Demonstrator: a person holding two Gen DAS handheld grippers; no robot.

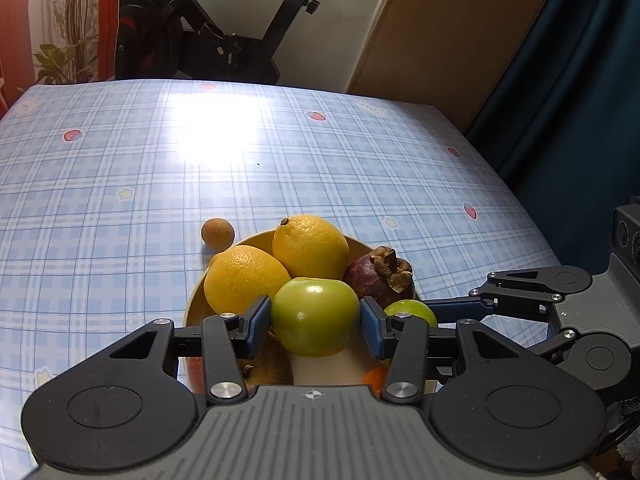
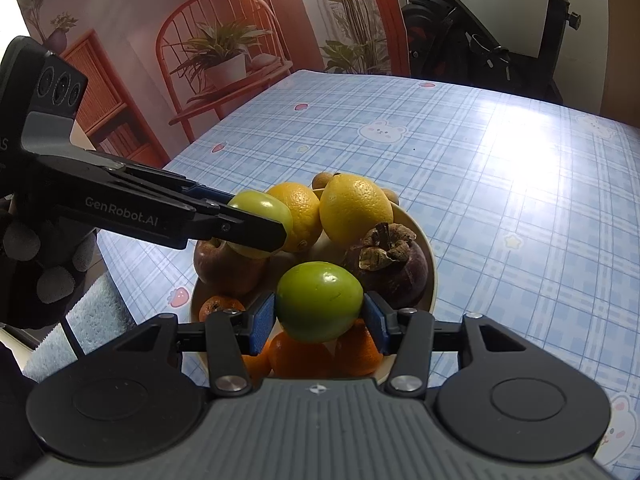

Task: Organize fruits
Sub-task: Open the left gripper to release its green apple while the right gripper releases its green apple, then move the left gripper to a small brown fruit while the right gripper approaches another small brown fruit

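Note:
A yellow bowl [image 1: 191, 312] [image 2: 429, 248] on the checked tablecloth holds two lemons [image 1: 310, 246] [image 2: 354, 208], a mangosteen [image 1: 380, 276] [image 2: 390, 268], a brownish apple [image 2: 228, 268] and tangerines [image 2: 298, 354]. My left gripper [image 1: 316, 313] [image 2: 260, 218] is shut on a green fruit [image 1: 315, 320] [image 2: 256, 202] over the bowl's near-left side. My right gripper [image 2: 320, 314] is shut on a second green fruit [image 2: 320, 294] [image 1: 410, 311] over the tangerines. I cannot tell whether either green fruit touches the pile.
A small brown longan [image 1: 217, 234] lies on the cloth just beyond the bowl, and two more [image 2: 322, 180] sit by its far rim. A gloved hand [image 2: 40, 272] holds the left gripper. An exercise bike [image 1: 224, 28] and a dark curtain [image 1: 568, 92] stand past the table's edges.

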